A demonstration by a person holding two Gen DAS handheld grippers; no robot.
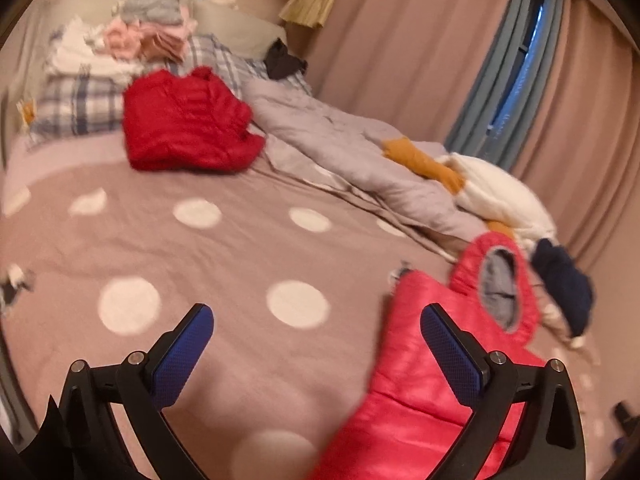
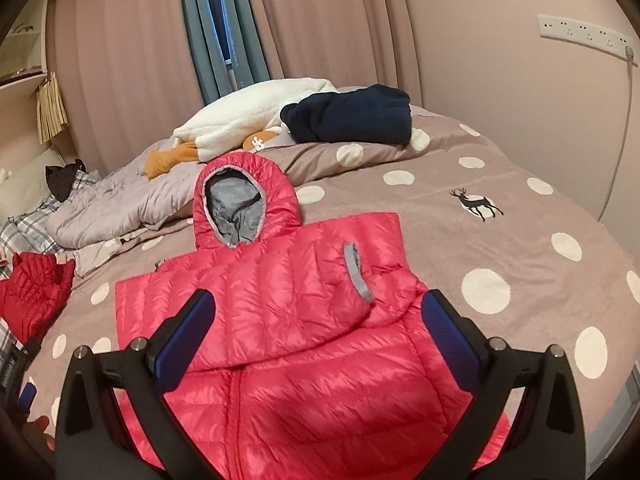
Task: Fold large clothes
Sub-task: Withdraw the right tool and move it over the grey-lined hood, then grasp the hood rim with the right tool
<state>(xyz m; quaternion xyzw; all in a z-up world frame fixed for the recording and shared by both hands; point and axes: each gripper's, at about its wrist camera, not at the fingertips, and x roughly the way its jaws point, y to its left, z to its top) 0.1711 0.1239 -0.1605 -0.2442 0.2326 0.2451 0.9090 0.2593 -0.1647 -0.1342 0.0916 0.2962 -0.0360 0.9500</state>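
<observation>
A pink-red hooded down jacket (image 2: 288, 312) lies flat on the polka-dot bedspread (image 2: 500, 216), hood (image 2: 234, 204) pointing away, one sleeve with a grey cuff (image 2: 356, 272) folded across its chest. My right gripper (image 2: 316, 320) is open above the jacket's chest, holding nothing. In the left wrist view the same jacket (image 1: 416, 392) lies at lower right. My left gripper (image 1: 316, 332) is open and empty over the bedspread (image 1: 200, 264), its right finger (image 1: 452, 352) over the jacket's edge.
A folded darker red down jacket (image 1: 184, 120) lies near plaid pillows (image 1: 76, 108) and a pile of clothes (image 1: 136, 36). A rumpled grey quilt (image 1: 344, 152), a white plush (image 2: 248, 116) and a navy garment (image 2: 352, 116) lie by the curtains (image 2: 132, 60).
</observation>
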